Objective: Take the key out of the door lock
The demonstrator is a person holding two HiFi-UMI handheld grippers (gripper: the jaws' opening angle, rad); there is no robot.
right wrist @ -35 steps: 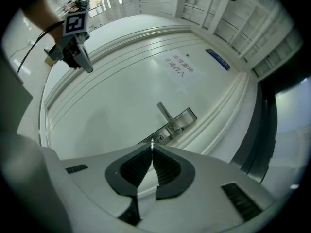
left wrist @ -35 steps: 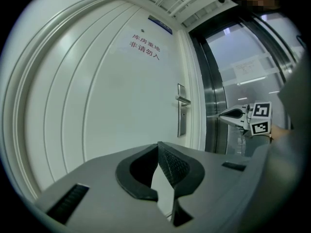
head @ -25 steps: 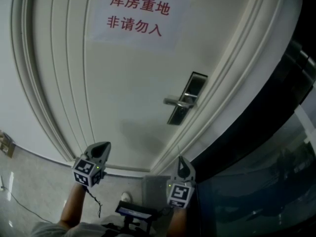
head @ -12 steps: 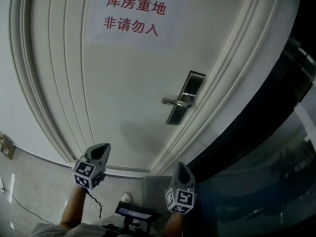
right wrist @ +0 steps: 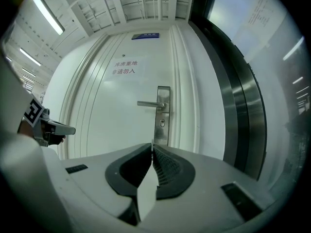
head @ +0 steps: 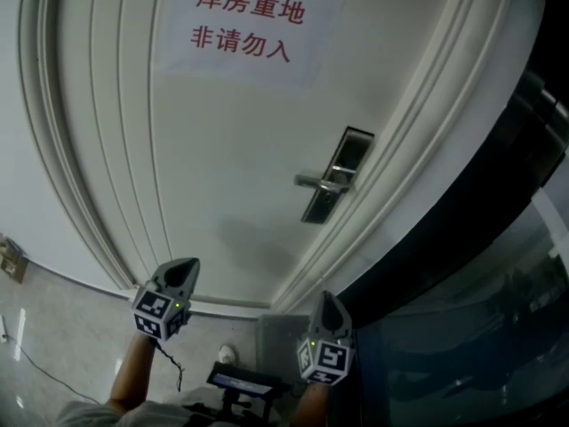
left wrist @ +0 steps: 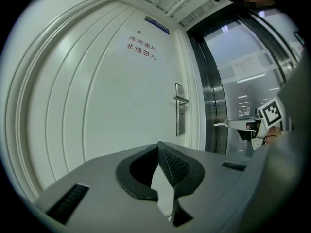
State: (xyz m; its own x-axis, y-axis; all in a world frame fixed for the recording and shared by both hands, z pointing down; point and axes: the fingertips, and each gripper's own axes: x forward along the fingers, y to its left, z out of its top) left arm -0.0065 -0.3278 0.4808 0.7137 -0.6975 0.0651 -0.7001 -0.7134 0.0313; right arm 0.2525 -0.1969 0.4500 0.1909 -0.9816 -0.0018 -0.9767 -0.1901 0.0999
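Key too small to make out: it may sit in the keyhole point(right wrist: 162, 123) of the lock plate point(head: 353, 150), below the lever handle point(right wrist: 149, 103), or be the thin pale sliver point(right wrist: 152, 142) pinched in the closed right gripper point(head: 323, 297). The upright plate lies at 12 o'clock from that gripper, well apart. The left gripper point(head: 188, 264), closed and empty, is farther, with the plate at its 2 o'clock.

One door point(head: 231, 149), one handle point(head: 322, 183), one sign point(head: 244, 27)
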